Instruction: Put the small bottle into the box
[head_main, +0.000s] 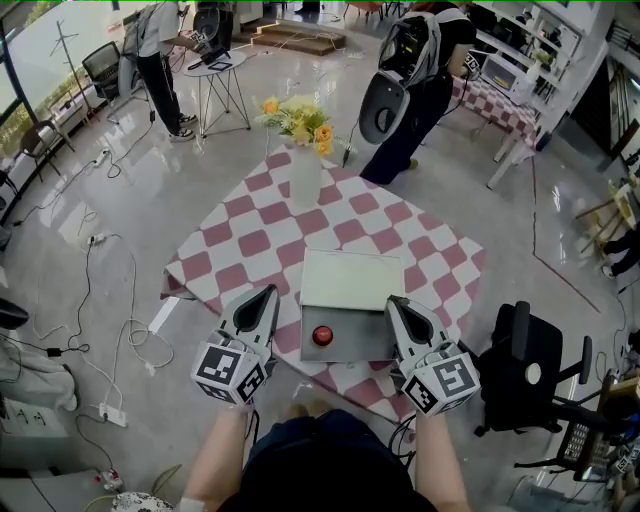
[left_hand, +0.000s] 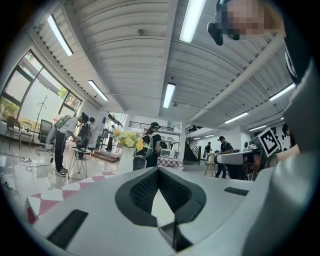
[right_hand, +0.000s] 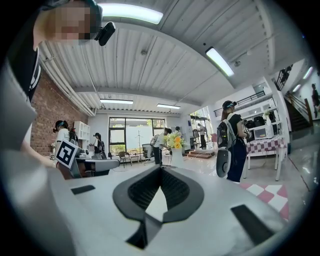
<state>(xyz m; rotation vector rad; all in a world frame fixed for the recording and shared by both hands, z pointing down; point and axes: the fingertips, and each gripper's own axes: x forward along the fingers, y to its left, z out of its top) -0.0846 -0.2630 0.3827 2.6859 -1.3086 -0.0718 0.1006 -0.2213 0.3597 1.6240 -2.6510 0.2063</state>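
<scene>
In the head view an open grey box (head_main: 370, 345) sits at the near edge of the checkered table (head_main: 250, 240), its pale lid (head_main: 350, 278) folded back. A small bottle with a red cap (head_main: 322, 336) lies inside the box, towards its left side. My left gripper (head_main: 268, 292) hovers just left of the box, its jaws together and nothing between them. My right gripper (head_main: 395, 301) is at the box's right edge, also shut and empty. Both gripper views look level across the room: the left gripper (left_hand: 159, 169) and right gripper (right_hand: 160, 168) each show closed jaws, and neither shows the box.
A white vase of yellow flowers (head_main: 305, 170) stands at the table's far side. A black office chair (head_main: 530, 375) is close on the right. Cables (head_main: 110, 330) trail over the floor at left. A person with a backpack (head_main: 415, 70) stands beyond the table.
</scene>
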